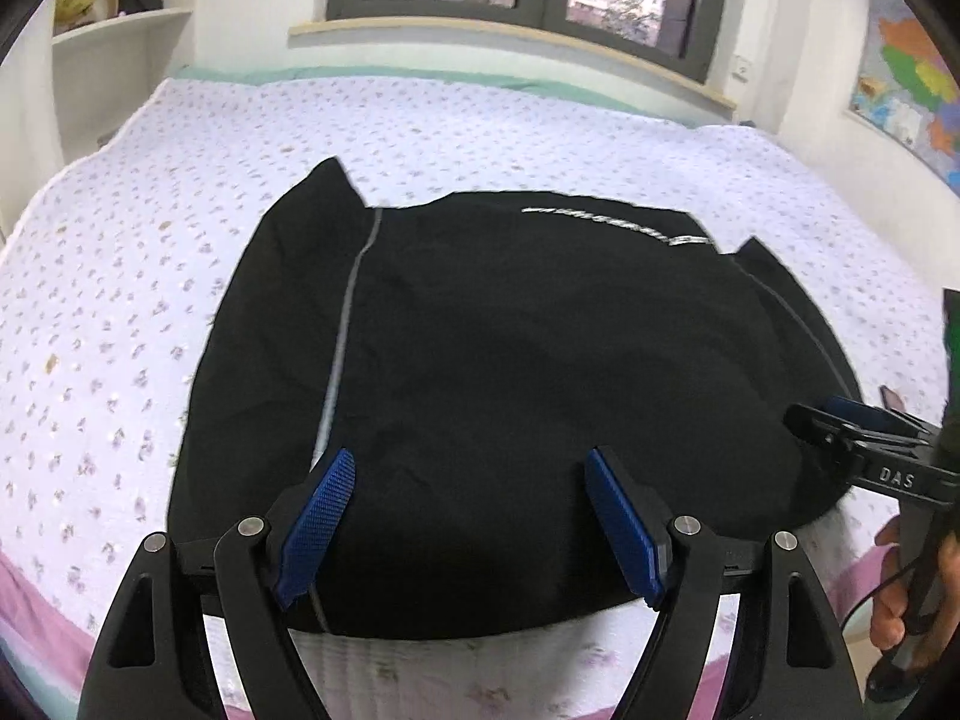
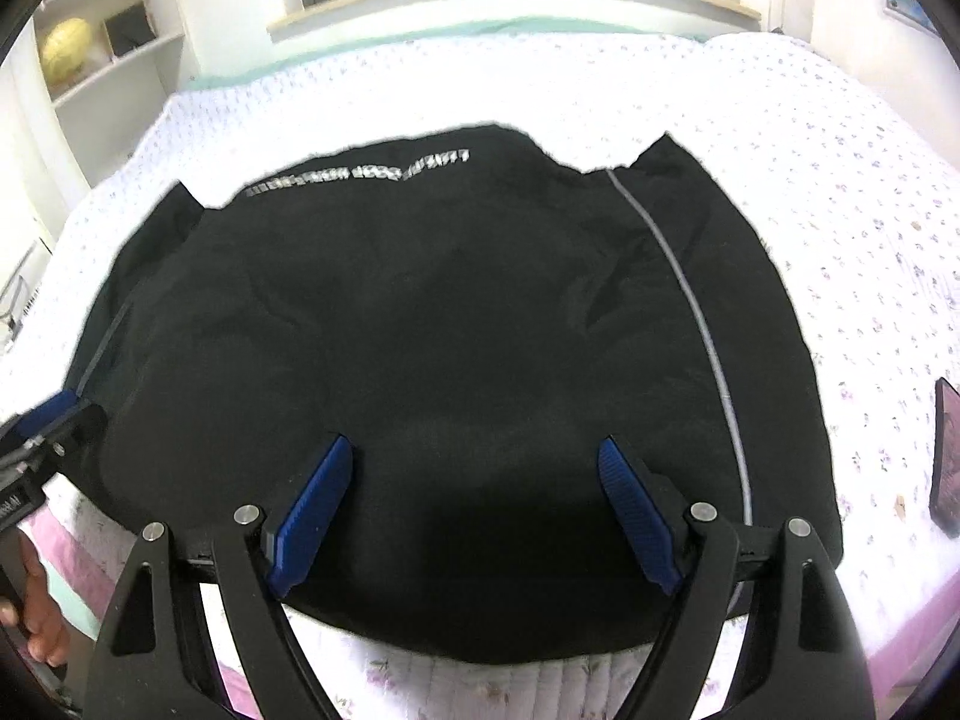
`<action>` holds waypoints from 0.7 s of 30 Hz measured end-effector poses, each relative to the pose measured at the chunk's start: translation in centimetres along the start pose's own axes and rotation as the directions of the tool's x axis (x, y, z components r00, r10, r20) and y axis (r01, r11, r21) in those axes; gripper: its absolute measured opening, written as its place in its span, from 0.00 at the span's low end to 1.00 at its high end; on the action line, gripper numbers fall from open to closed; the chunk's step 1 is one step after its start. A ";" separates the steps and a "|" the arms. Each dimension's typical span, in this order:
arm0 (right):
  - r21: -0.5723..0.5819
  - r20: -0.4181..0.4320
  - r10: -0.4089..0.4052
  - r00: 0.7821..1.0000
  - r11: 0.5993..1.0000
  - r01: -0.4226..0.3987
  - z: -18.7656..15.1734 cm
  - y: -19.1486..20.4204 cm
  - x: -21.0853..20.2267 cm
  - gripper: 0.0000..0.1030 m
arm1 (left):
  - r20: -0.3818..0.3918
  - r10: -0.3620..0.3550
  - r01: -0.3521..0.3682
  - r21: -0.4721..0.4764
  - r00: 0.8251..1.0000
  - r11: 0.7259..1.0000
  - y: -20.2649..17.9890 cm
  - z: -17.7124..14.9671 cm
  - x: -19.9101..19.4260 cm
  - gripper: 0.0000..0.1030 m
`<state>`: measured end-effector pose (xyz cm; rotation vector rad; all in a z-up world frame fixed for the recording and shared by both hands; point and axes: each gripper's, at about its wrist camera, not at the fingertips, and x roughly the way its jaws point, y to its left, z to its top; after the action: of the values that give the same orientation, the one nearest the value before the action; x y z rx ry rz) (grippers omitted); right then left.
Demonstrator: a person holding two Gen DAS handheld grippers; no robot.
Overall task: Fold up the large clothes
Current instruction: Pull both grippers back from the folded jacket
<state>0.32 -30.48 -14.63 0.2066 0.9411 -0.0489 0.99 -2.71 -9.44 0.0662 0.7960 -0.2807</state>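
Both grippers, left gripper (image 1: 468, 516) and right gripper (image 2: 474, 507), have jaws spread wide, holding nothing, above the near edge of one black garment (image 1: 510, 372) lying flat on the flowered bed (image 1: 150, 252) ahead of them; two grey stripes run down it, and one dark phone (image 2: 947, 450) lies right of the right jaws

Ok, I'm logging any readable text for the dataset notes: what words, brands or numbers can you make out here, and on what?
"DAS": white letters on the black body of the right gripper, seen from the left wrist view.
White print across the far edge of the black garment: blurred, unreadable in both views.
Wall map: labels too small to read.
Nothing else legible.
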 end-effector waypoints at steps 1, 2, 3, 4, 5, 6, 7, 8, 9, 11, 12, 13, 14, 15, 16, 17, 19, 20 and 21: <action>-0.006 -0.012 -0.003 1.000 1.000 0.003 -0.1 0.0 0.1 0.83 | -0.005 0.003 -0.003 0.010 1.000 1.000 -0.2 -0.1 0.2 0.78; -0.010 -0.024 -0.005 1.000 1.000 0.005 -0.2 0.1 0.5 0.83 | -0.021 0.010 -0.009 0.021 1.000 1.000 -0.3 -0.2 0.7 0.78; -0.012 -0.033 -0.008 0.999 1.000 0.007 -0.2 0.1 0.9 0.83 | -0.062 0.021 -0.020 0.027 0.998 0.999 -0.4 -0.4 1.9 0.78; -0.014 -0.041 -0.010 0.999 1.000 0.009 -0.3 0.1 1.4 0.83 | -0.089 0.020 -0.019 0.016 0.996 1.000 -0.1 -0.5 2.8 0.79; -0.015 -0.049 -0.011 0.999 1.000 0.010 -0.4 0.1 1.9 0.84 | -0.099 0.015 -0.015 0.006 0.995 1.000 0.0 -0.6 3.4 0.80; -0.020 -0.051 -0.013 0.999 1.000 0.012 -0.6 0.2 2.4 0.84 | -0.100 0.010 -0.010 -0.002 0.995 1.000 0.2 -0.7 3.9 0.80; -0.024 -0.046 -0.016 0.999 1.000 0.015 -0.6 0.2 2.6 0.85 | -0.093 0.008 -0.008 0.000 0.996 1.000 0.3 -0.7 4.1 0.81; -0.027 -0.040 -0.019 0.999 0.999 0.018 -0.6 0.2 2.8 0.86 | -0.087 0.010 -0.010 0.006 0.996 1.000 0.2 -0.7 4.1 0.81; -0.025 -0.039 -0.020 0.999 1.000 0.019 -0.6 0.2 2.9 0.86 | -0.082 0.012 -0.012 0.010 0.997 1.000 0.1 -0.7 4.0 0.81; -0.011 -0.041 -0.016 0.999 1.000 0.015 -0.4 0.1 2.7 0.86 | -0.061 0.031 -0.030 0.022 0.998 0.999 -0.3 -0.7 3.2 0.81; 0.003 -0.037 -0.012 0.999 1.000 0.012 -0.3 -0.1 2.2 0.86 | -0.053 0.040 -0.039 0.023 0.998 0.999 -0.4 -0.6 2.8 0.81; 0.014 -0.033 -0.008 0.999 1.000 0.008 -0.2 -0.2 1.8 0.86 | -0.036 0.057 -0.056 0.026 0.998 0.998 -0.6 -0.5 2.1 0.81; 0.026 -0.027 0.000 1.000 1.000 0.000 -0.2 -0.3 1.3 0.86 | -0.021 0.074 -0.073 0.028 0.997 0.997 -0.8 -0.4 1.4 0.81; 0.039 -0.012 0.017 1.000 0.999 -0.016 -0.2 -0.4 0.5 0.87 | 0.005 0.099 -0.099 0.029 0.995 0.995 -1.1 -0.1 0.2 0.81; 0.050 0.000 0.024 1.000 0.998 -0.024 -0.2 -0.5 -0.2 0.87 | 0.022 0.114 -0.114 0.030 0.993 0.993 -1.3 0.2 -0.6 0.81; 0.061 0.011 0.026 1.000 0.998 -0.027 -0.2 -0.5 -0.8 0.87 | 0.048 0.137 -0.139 0.036 0.989 0.990 -1.7 0.7 -1.9 0.81; 0.072 0.036 0.025 0.999 0.997 -0.028 0.2 -0.5 -2.5 0.87 | 0.113 0.161 -0.168 0.050 0.980 0.985 -2.4 1.6 -4.5 0.81; 0.066 0.058 0.016 0.998 0.998 -0.020 0.7 -0.2 -3.6 0.87 | 0.160 0.175 -0.187 0.064 0.971 0.980 -2.9 2.0 -6.2 0.81; 0.053 0.096 -0.008 0.995 0.999 0.003 1.1 0.2 -5.1 0.87 | 0.204 0.194 -0.212 0.074 0.960 0.974 -3.4 2.4 -7.7 0.81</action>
<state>-1.72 -30.79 -9.88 0.2485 0.8451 -0.0885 -3.41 -4.66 -2.08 0.2065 0.5744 -0.1275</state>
